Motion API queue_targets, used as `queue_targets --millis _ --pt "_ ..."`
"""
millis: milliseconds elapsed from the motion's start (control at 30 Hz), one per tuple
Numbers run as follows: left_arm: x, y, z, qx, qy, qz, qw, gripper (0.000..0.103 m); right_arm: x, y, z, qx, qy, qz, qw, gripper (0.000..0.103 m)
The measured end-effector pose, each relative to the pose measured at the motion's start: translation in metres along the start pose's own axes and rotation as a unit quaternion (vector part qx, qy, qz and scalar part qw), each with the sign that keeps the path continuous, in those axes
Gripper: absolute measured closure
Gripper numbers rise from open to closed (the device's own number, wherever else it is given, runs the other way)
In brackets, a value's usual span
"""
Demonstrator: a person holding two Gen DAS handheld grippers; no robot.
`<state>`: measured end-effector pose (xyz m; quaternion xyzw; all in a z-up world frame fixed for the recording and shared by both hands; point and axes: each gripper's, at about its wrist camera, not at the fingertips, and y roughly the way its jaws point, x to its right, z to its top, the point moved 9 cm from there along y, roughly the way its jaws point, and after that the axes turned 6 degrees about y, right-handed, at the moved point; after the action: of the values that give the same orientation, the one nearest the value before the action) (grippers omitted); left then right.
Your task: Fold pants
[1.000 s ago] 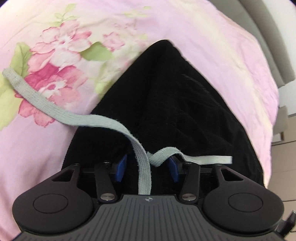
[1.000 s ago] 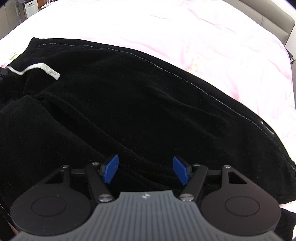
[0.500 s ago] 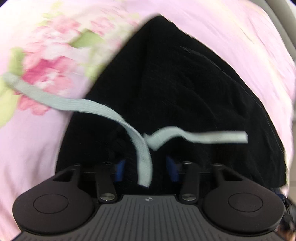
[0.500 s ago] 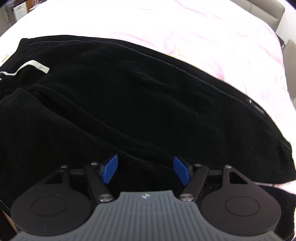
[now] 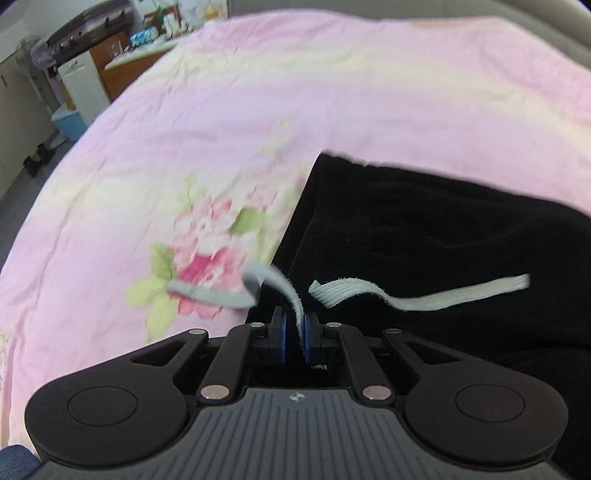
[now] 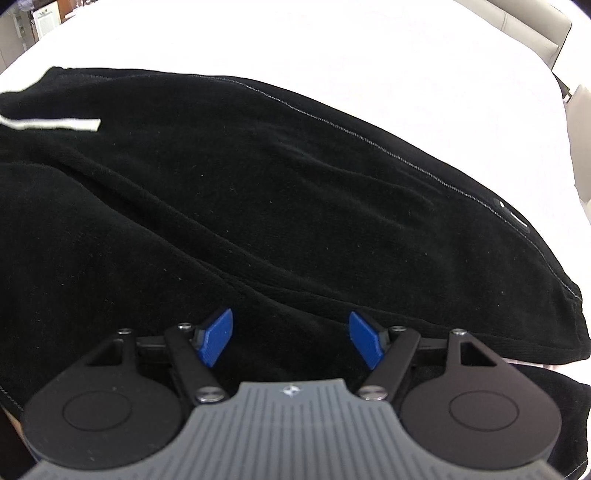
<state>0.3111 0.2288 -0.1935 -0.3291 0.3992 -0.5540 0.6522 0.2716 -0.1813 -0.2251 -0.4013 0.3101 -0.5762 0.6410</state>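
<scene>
Black pants [image 5: 424,229] lie on a pink floral bedsheet [image 5: 221,129]. My left gripper [image 5: 295,334] is shut at the waistband, with a grey drawstring [image 5: 291,295] pinched between its blue pads; black cloth may be caught too. The drawstring's other end [image 5: 424,295] lies across the pants to the right. In the right wrist view the pants [image 6: 277,177] fill the frame, with the drawstring end [image 6: 55,124] at the far left. My right gripper [image 6: 291,338] is open, its jaws wide just above the black cloth, holding nothing.
The bed's grey headboard [image 6: 532,26] runs along the far right. Past the bed's left edge stand a white cabinet [image 5: 83,92], a wooden counter [image 5: 122,62] and a blue bin [image 5: 68,122].
My left gripper has shut on the drawstring at the waistband and lifted or swung, so the bed and room show. The right gripper has stayed open over the pants, shifting slightly.
</scene>
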Motion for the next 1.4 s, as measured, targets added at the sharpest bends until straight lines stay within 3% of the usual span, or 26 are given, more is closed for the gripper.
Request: queue_targets --millis 100,233,333,400,433,633,700,900,1033,1100,1167,1200,1233,1333,1400 --pt "-0.002 0.041 -0.017 -0.039 -0.002 0.011 0.9992 0.09 0.0 -0.004 -0.002 0.0 -0.01 0.005 1.0 0.035" --pt "0.002 0.049 -0.021 -0.046 0.037 0.038 0.9975 0.086 0.023 -0.01 -0.011 -0.002 -0.015 -0.015 1.0 0.034" --pt "0.004 0.036 -0.016 -0.047 0.093 0.07 0.9921 0.064 0.056 -0.014 -0.021 -0.018 0.017 -0.026 0.999 0.034" --pt "0.005 0.023 -0.014 -0.033 0.143 0.096 0.9845 0.041 0.085 -0.02 -0.028 -0.028 0.049 -0.035 0.998 0.033" --pt "0.005 0.016 -0.014 -0.025 0.163 0.106 0.9805 0.038 0.1 -0.024 -0.032 -0.031 0.066 -0.039 0.997 0.031" --pt "0.013 -0.035 -0.02 0.012 0.218 0.082 0.9724 0.037 0.186 -0.056 -0.058 -0.037 0.179 -0.049 0.982 0.029" --pt "0.023 -0.056 -0.026 0.027 0.254 0.067 0.9645 0.037 0.208 -0.069 -0.07 -0.035 0.198 -0.056 0.978 0.029" --pt "0.048 -0.097 -0.058 0.041 0.377 0.044 0.9243 0.037 0.247 -0.096 -0.104 -0.037 0.197 -0.085 0.976 0.029" --pt "0.061 -0.098 -0.093 0.012 0.457 0.017 0.8892 0.037 0.263 -0.103 -0.124 -0.045 0.202 -0.094 0.974 0.029" --pt "0.066 -0.09 -0.115 -0.016 0.5 0.007 0.8658 0.037 0.267 -0.108 -0.13 -0.042 0.204 -0.099 0.973 0.029" --pt "0.071 -0.078 -0.135 -0.037 0.553 0.009 0.8326 0.037 0.268 -0.111 -0.134 -0.038 0.203 -0.101 0.973 0.029" --pt "0.074 -0.073 -0.141 -0.044 0.57 0.008 0.8207 0.037 0.268 -0.114 -0.137 -0.037 0.2 -0.103 0.974 0.029" --pt "0.077 -0.066 -0.147 -0.051 0.579 0.004 0.8137 0.037 0.268 -0.115 -0.139 -0.037 0.197 -0.106 0.974 0.029" --pt "0.087 -0.047 -0.151 -0.077 0.58 -0.021 0.811 0.037 0.268 -0.121 -0.145 -0.036 0.19 -0.112 0.975 0.029" --pt "0.091 -0.034 -0.151 -0.082 0.588 -0.018 0.8045 0.036 0.27 -0.125 -0.149 -0.033 0.189 -0.112 0.975 0.029"
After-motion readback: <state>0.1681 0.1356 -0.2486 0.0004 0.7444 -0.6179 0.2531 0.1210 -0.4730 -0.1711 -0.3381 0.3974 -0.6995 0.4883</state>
